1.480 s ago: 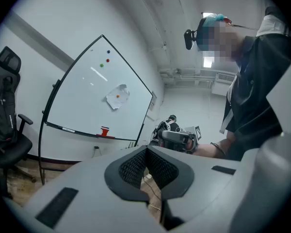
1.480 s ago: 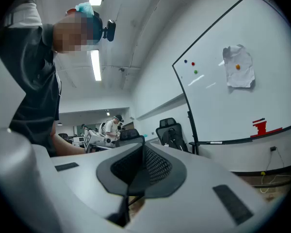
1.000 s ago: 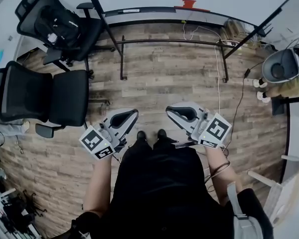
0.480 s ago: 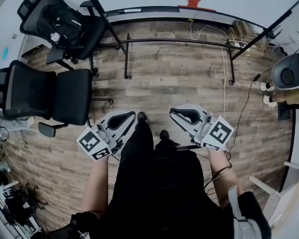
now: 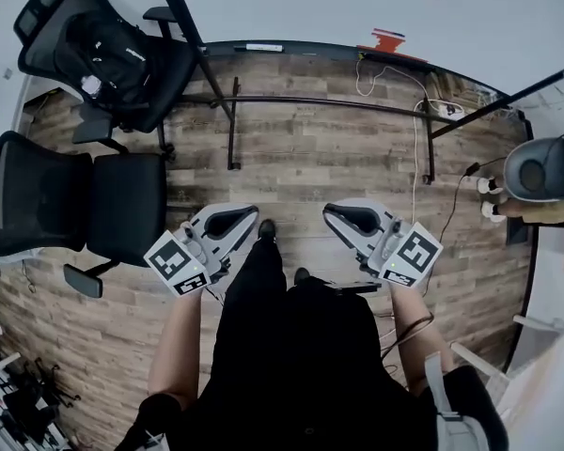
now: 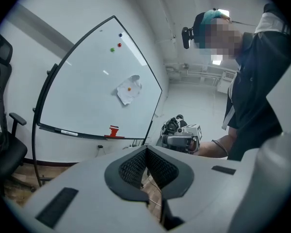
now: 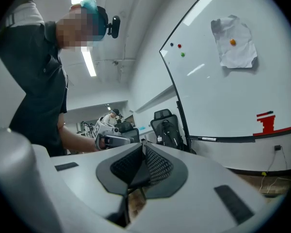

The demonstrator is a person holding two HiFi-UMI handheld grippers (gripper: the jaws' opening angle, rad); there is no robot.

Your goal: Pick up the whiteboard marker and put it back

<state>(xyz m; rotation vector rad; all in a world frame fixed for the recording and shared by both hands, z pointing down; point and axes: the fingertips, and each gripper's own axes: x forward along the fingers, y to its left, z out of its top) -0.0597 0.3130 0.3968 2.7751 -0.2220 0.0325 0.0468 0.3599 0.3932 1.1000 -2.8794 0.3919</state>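
— where is the marker?
— i think it is that thin pale stick [image 5: 263,47] on the ledge [image 5: 320,47] under the whiteboard [image 6: 92,81]. it is too small to be sure.
— which way from you?
— straight ahead, over the wood floor [image 5: 310,158], well apart from both tools. it sits a bit to my left, so my left tool [image 5: 237,218] is nearer.
— how does it lie?
— flat, its long side running along the ledge, left to right in front of me.
— are your tools holding anything?
— no. the left tool's jaws are pressed together with nothing in them. my right tool [image 5: 343,216] is the same.
— what next?
— i guess i must walk up close, open the left one, and bite across the stick.
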